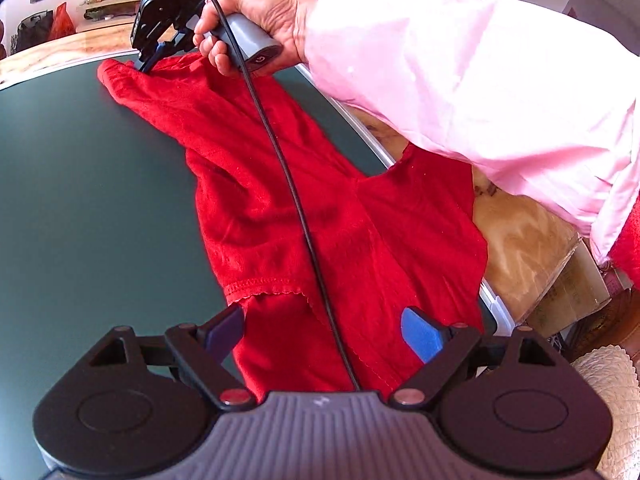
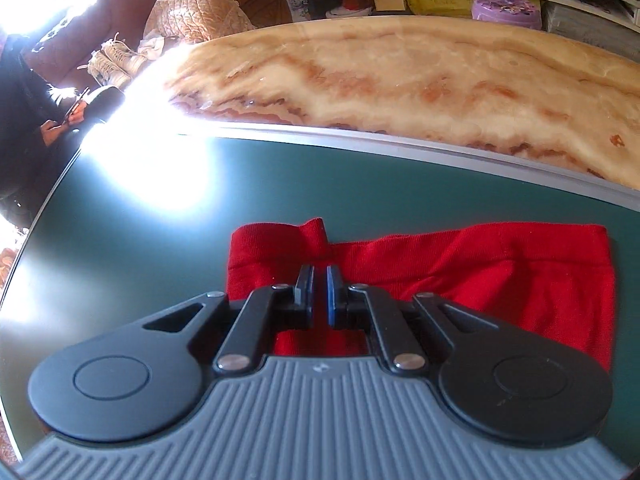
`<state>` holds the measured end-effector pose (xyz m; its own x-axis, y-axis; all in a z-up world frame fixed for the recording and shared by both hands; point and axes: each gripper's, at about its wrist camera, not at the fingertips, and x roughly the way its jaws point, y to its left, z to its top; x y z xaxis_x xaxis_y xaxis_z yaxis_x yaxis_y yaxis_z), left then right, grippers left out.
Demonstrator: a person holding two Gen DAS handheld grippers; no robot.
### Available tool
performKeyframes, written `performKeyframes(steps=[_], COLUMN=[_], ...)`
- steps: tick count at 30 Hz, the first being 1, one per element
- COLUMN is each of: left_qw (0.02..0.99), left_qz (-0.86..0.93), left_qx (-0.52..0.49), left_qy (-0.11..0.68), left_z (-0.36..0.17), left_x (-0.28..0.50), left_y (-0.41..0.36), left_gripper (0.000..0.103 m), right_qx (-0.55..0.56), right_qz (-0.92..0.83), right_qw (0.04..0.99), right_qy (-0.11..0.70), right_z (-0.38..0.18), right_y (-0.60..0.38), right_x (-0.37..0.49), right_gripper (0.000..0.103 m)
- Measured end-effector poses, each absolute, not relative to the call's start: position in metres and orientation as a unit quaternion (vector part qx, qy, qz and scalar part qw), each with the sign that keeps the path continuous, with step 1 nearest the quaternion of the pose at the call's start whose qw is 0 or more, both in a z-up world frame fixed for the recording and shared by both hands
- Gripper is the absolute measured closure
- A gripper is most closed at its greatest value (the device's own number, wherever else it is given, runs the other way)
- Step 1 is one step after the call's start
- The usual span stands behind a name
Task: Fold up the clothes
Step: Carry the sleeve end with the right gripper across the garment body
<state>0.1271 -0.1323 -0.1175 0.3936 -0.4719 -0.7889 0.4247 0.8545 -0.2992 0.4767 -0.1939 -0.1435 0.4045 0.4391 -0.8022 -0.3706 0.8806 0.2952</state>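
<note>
A red garment [image 1: 280,184] lies stretched across the dark green table [image 1: 80,200], its near end hanging off the table edge. My left gripper [image 1: 324,332] is open above the near part of the cloth, its blue pads apart. My right gripper [image 1: 146,66] is at the far end, held by a hand in a pink sleeve. In the right wrist view the right gripper [image 2: 318,280] is shut on a raised pinch of the red garment [image 2: 480,272] at its waistband edge.
A metal rim [image 2: 400,148] borders the green table, with a marble surface [image 2: 400,80] beyond it. A black cable [image 1: 288,184] runs over the cloth. A person [image 2: 48,112] sits at the far left. A cream cushion [image 1: 612,392] lies at right.
</note>
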Motion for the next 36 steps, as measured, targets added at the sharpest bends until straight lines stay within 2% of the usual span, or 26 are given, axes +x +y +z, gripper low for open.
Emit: performKeyframes(steps=[3,4,5,12,15,16,17,22,25,29,36], left_qw=[0.835,0.835,0.834,0.831,0.83,0.83,0.83,0.829,0.828,0.829,0.829], left_qz=[-0.267,-0.267,-0.267,-0.27,-0.27,-0.27,-0.27,-0.27,-0.27,-0.272,-0.273], left_qx=[-0.026,-0.027,-0.027,-0.034,-0.034,-0.034,-0.034,-0.035,-0.036,-0.035,-0.038], left_qy=[0.48,0.481,0.482,0.486,0.487,0.487,0.487,0.489,0.49,0.488,0.487], left_z=[-0.118,-0.118,-0.119,-0.12,-0.12,-0.12,-0.12,-0.121,-0.12,-0.12,-0.119], left_x=[0.126,0.126,0.126,0.128,0.129,0.129,0.129,0.129,0.13,0.129,0.128], left_y=[-0.131,-0.131,-0.131,-0.132,-0.132,-0.132,-0.132,-0.133,-0.133,-0.133,-0.131], left_gripper=[0.013,0.013,0.013,0.012,0.012,0.012,0.012,0.012,0.012,0.012,0.012], right_qx=[0.032,0.037,0.044,0.037,0.008,0.002,-0.003,-0.01,-0.035,-0.028,0.008], right_qz=[0.224,0.223,0.225,0.241,0.246,0.248,0.247,0.248,0.251,0.247,0.189], right_qw=[0.854,0.854,0.849,0.843,0.844,0.843,0.844,0.845,0.848,0.86,0.891], right_qy=[0.468,0.469,0.476,0.48,0.477,0.478,0.477,0.473,0.466,0.447,0.413], right_z=[-0.134,-0.133,-0.134,-0.145,-0.144,-0.144,-0.144,-0.143,-0.142,-0.127,-0.073], right_y=[-0.195,-0.196,-0.197,-0.192,-0.184,-0.182,-0.181,-0.177,-0.17,-0.179,-0.25], right_x=[0.476,0.478,0.481,0.487,0.484,0.483,0.483,0.482,0.477,0.469,0.465], right_gripper=[0.093,0.084,0.07,0.068,0.075,0.082,0.084,0.085,0.097,0.099,0.099])
